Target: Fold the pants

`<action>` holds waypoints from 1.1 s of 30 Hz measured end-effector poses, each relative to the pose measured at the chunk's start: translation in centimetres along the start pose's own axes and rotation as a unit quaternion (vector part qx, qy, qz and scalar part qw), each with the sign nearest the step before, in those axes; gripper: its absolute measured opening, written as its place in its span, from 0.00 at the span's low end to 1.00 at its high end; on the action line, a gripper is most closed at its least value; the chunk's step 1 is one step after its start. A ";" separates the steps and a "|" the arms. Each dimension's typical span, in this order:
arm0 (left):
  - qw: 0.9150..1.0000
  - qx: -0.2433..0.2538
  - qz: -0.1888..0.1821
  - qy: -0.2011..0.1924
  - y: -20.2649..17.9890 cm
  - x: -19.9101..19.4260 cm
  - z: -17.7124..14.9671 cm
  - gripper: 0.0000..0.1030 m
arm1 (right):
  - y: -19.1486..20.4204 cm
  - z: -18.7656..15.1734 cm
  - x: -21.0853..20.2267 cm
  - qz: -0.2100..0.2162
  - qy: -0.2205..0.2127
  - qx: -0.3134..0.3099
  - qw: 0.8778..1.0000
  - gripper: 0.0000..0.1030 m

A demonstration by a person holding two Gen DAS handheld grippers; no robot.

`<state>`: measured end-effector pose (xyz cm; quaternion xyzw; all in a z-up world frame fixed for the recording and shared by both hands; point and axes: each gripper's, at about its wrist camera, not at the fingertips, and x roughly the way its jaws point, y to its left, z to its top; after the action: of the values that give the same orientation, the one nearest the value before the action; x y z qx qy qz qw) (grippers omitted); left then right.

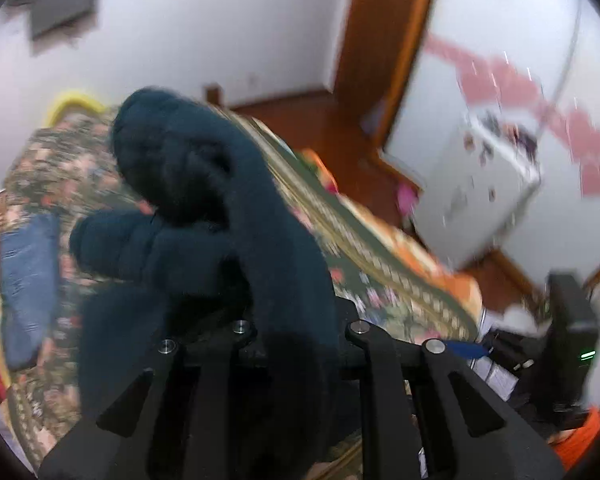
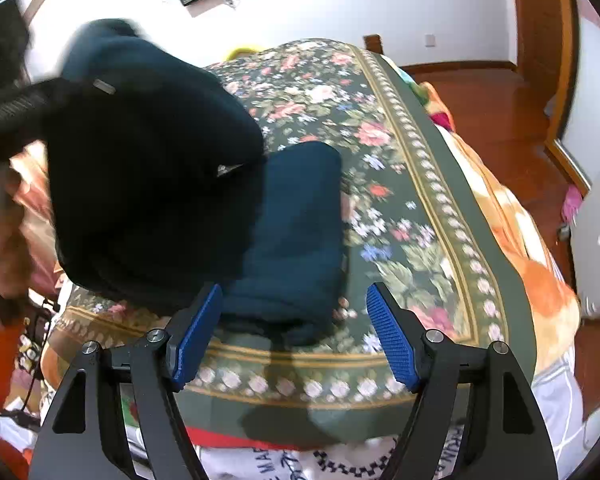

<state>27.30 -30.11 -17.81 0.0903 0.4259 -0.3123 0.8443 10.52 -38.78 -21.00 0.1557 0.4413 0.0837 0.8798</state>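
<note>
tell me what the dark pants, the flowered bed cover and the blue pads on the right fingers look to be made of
Dark pants: thick, soft knit or fleece, matte and fuzzy, folding in fat rounded rolls; exact fibre unclear.
Flowered bed cover: woven or printed cloth, matte, with a floral field and gold border bands; lies smooth.
Blue pads: likely rubber or moulded plastic, with a fine ribbed grid, on black hard-plastic-looking fingers.

Pretty bright, even daylight-ish light bouncing off the white wall (image 2: 320,4), soft shadows under the dark pants (image 2: 296,240) on the flowery bedspread (image 2: 400,184), left view smeared with motion blur, both fisheye-bent with black vignetted corners.
</note>
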 end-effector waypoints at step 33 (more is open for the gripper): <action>0.983 -0.094 0.130 0.089 18.1 3.1 2.8 0.94 | 1.4 -0.9 3.7 0.020 0.060 -0.014 0.998 0.72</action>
<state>41.48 -18.41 -20.56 0.0928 0.5118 -0.1495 0.8409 11.97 -36.24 -23.84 0.1467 0.4893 0.1163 0.8518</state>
